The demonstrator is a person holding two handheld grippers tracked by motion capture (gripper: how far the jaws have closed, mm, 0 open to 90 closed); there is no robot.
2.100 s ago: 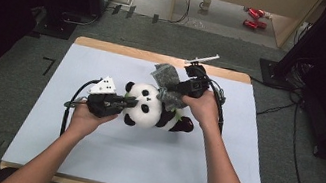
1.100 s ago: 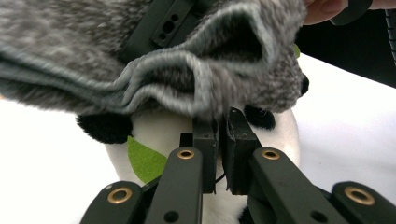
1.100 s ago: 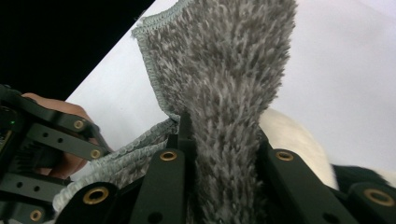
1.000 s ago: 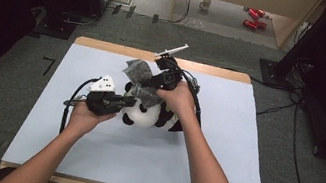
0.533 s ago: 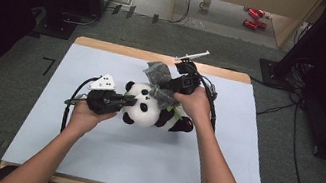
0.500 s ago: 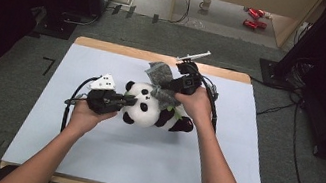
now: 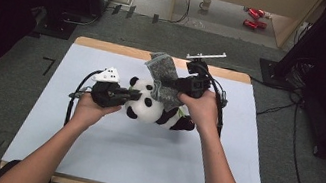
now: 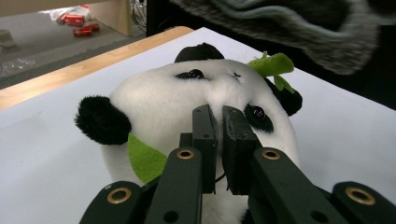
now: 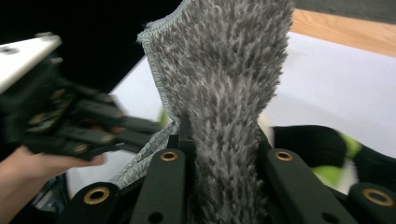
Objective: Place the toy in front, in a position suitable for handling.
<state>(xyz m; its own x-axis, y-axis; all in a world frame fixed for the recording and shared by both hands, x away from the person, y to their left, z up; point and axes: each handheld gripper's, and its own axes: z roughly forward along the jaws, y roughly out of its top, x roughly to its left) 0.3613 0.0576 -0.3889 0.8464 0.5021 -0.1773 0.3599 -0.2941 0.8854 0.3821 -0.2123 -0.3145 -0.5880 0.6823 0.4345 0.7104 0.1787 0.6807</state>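
A black-and-white panda plush (image 7: 149, 112) lies on the white table sheet (image 7: 88, 159), head to the left. My left gripper (image 7: 126, 94) is shut on the panda's muzzle; its jaws press together on the white face (image 8: 159, 98) below the eyes. My right gripper (image 7: 183, 86) hangs just above the panda's body, shut on a fluffy grey cloth (image 7: 161, 73) that stands up from its jaws. In the right gripper view the cloth (image 9: 224, 70) hides the jaw tips, and the left gripper (image 9: 70, 121) shows blurred at the left. The cloth (image 8: 299, 28) hangs over the panda's head.
Green felt leaves (image 8: 273, 63) stick out of the plush. Black cables (image 7: 217, 101) trail from the right gripper over the sheet. The table's wooden far edge (image 7: 108, 46) is close behind. A mug (image 7: 206, 2) and red cans (image 7: 252, 18) lie on the floor beyond.
A second ago the right gripper had swept the grey cloth left over the panda's head; it has come back right above the body. The left gripper keeps its hold, unmoved.
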